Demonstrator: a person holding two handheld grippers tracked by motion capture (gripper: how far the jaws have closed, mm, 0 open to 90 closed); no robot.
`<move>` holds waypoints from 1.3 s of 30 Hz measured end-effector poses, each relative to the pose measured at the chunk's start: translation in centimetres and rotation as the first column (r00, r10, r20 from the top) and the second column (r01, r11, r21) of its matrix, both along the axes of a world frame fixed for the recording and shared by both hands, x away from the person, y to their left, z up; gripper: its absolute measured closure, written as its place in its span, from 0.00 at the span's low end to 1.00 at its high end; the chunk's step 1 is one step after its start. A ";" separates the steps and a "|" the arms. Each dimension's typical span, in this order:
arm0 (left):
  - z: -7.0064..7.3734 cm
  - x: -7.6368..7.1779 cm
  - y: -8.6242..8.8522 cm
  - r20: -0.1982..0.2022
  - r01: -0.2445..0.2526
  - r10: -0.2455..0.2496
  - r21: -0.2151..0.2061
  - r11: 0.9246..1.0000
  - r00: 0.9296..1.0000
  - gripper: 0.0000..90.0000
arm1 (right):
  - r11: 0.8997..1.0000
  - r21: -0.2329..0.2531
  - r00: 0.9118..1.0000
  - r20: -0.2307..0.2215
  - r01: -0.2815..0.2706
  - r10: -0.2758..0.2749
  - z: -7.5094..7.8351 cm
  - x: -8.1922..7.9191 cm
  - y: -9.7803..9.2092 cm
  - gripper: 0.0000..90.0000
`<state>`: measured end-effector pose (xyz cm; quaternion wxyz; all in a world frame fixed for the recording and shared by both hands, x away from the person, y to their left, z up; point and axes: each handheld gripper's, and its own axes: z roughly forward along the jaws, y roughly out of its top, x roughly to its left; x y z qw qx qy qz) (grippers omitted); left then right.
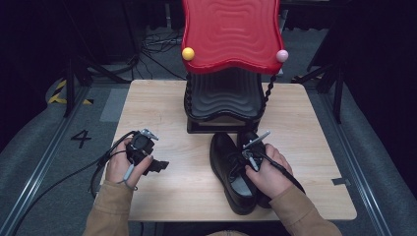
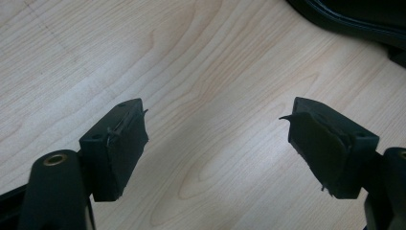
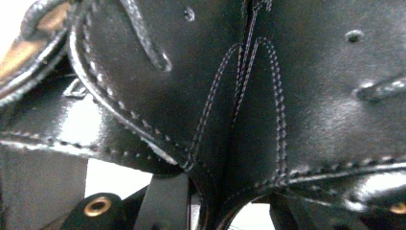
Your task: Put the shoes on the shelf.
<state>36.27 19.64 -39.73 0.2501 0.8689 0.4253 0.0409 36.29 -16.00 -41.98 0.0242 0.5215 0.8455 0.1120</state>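
My right gripper [image 1: 252, 156]: jaws clamped on black leather of the shoes [image 1: 231, 169], near-right on the table [image 1: 162, 194]. My left gripper [image 1: 156, 164]: jaws wide, holding nothing, over bare wood left of the shoes. Red rack [image 1: 231, 32]: far centre.

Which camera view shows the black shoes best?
The high view: both black shoes lie side by side on the table, with the right gripper at them. The right gripper view shows close leather and stitching; the left gripper view shows one edge.
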 end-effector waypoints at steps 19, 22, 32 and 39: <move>0.1 -0.3 0.9 0.006 -0.022 0.022 -0.014 1.000 1.000 0.24 | 1.000 -0.002 0.999 -0.040 0.014 -0.014 2.5 -0.6 -0.5 0.91; 0.2 -0.3 1.0 0.010 -0.022 0.022 -0.010 1.000 1.000 0.24 | 1.000 0.004 0.999 -0.044 0.001 -0.001 3.5 -0.7 -0.6 0.91; 0.2 -0.4 1.4 0.011 -0.033 0.033 -0.015 0.999 0.999 0.24 | 1.000 -0.004 0.999 -0.039 -0.009 0.009 7.9 -1.1 -1.4 0.91; 0.3 -0.4 1.6 0.011 -0.045 0.045 -0.022 0.999 0.999 0.24 | 1.000 -0.016 1.000 -0.019 -0.025 0.025 11.0 -1.5 -1.8 0.91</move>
